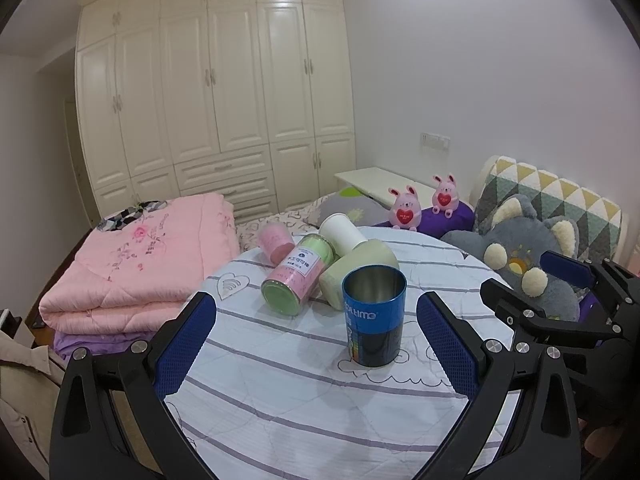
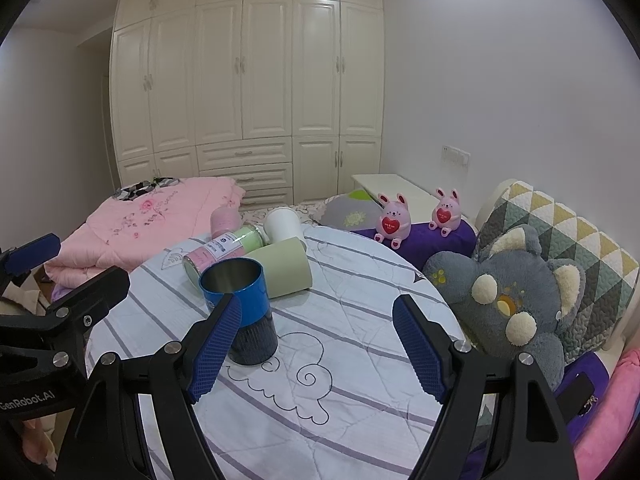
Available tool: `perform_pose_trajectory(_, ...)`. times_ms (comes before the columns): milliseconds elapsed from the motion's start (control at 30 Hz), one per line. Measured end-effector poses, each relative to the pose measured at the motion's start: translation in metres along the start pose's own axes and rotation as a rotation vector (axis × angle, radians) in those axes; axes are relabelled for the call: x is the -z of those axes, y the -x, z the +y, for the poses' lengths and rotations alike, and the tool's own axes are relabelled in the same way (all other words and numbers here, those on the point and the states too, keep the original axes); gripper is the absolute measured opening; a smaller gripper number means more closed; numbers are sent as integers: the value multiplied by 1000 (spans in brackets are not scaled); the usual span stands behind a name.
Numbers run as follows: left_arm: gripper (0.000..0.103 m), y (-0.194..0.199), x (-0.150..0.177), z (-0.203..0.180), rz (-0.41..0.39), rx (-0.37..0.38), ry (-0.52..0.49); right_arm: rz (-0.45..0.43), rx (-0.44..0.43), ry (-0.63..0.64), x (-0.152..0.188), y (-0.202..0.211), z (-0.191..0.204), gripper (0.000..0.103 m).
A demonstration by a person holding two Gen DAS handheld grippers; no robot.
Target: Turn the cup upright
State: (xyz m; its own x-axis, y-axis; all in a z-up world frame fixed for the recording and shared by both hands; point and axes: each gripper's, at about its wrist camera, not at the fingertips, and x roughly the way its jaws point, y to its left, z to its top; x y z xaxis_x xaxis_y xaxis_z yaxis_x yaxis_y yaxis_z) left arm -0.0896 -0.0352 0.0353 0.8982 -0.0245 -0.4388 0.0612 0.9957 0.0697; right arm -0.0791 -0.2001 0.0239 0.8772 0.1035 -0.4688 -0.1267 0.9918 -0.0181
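A blue metal cup stands upright, mouth up, on the round table covered with a striped cloth. It also shows in the right wrist view. My left gripper is open and empty, with the cup standing just beyond its fingers, nearer the right one. My right gripper is open and empty, its left finger just in front of the cup. Each gripper shows at the edge of the other's view.
Behind the blue cup lie a green cup, a pink-and-green tin, a white cup and a pink cup. A folded pink quilt is at the left. Plush toys and pillows are at the right.
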Motion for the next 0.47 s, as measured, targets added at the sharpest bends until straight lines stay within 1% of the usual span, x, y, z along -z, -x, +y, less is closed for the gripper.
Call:
perform_pose_trajectory(267, 102, -7, 0, -4, 23, -4, -6, 14, -3, -8, 1, -6, -4, 80)
perform_pose_trajectory(467, 102, -16, 1, -4, 59, -7, 6, 22, -1, -22, 2, -10, -9, 80)
